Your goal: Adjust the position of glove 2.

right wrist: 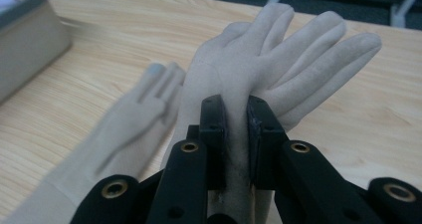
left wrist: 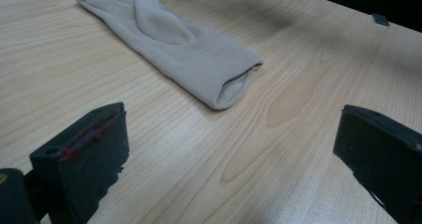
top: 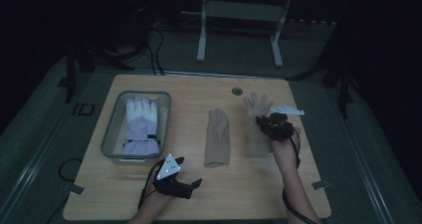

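A beige glove [top: 218, 137] lies flat at the table's middle, fingers pointing away; in the left gripper view the glove [left wrist: 184, 50] has its cuff toward me. Its twin [top: 257, 104] is raised off the table to the right, fingers spread upward. My right gripper [top: 266, 124] is shut on it; in the right gripper view the gripper [right wrist: 236, 109] pinches the palm of that glove [right wrist: 278, 50], with the flat glove [right wrist: 139, 114] blurred to its left. My left gripper [top: 189, 171] rests open near the front edge, its jaws [left wrist: 234, 114] wide apart over bare wood.
A grey bin [top: 110, 129] at the table's left holds a white and lavender padded glove [top: 142, 122]. A round cable hole [top: 237, 90] sits near the far edge. A small tape patch [top: 318, 185] lies at the front right. White desk legs stand beyond the table.
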`<control>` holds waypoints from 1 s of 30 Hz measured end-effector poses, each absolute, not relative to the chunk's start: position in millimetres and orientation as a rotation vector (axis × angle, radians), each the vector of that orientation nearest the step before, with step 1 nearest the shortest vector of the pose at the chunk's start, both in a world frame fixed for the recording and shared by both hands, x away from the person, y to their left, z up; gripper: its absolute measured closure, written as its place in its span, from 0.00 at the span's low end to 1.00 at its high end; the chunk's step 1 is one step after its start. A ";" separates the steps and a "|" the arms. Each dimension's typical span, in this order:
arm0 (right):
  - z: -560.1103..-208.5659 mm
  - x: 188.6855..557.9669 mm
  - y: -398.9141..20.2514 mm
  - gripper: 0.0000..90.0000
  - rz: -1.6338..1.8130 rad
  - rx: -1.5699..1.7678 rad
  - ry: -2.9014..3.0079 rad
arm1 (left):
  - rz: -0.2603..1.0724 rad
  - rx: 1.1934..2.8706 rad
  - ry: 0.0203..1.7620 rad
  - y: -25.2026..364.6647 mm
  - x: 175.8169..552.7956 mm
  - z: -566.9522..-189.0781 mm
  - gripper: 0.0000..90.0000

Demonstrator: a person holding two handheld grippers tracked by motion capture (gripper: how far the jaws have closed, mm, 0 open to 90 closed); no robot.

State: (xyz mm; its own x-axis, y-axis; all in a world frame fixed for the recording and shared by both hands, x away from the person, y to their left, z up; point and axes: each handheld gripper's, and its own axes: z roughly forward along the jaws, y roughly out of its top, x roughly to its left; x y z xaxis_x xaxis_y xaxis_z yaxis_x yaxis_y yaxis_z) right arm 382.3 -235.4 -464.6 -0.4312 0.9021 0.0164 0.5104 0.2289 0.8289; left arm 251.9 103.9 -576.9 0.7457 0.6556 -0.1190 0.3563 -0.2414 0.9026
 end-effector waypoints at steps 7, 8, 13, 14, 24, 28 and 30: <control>-456.7 384.9 -206.7 0.88 1.124 1.269 2.034 | 0.342 1.856 0.779 104.0 251.9 -576.9 0.01; -455.2 385.3 -200.3 0.88 1.133 1.268 2.035 | 0.342 1.856 0.779 104.0 251.9 -576.9 0.01; -452.4 386.5 -181.2 0.88 1.166 1.259 2.043 | 0.342 1.859 0.777 103.8 251.8 -576.8 0.01; -452.3 386.8 -178.5 0.88 1.171 1.261 2.043 | 0.343 1.859 0.775 103.8 251.7 -576.8 0.01; -454.9 389.0 -142.3 0.87 1.189 1.248 2.066 | 0.338 1.858 0.774 104.0 251.8 -576.8 0.01; -461.6 390.4 -128.6 0.87 1.180 1.268 2.091 | 0.338 1.858 0.772 104.1 251.8 -576.8 0.01; -466.0 390.9 -124.0 0.87 1.174 1.272 2.102 | 0.339 1.859 0.768 104.2 251.9 -576.8 0.01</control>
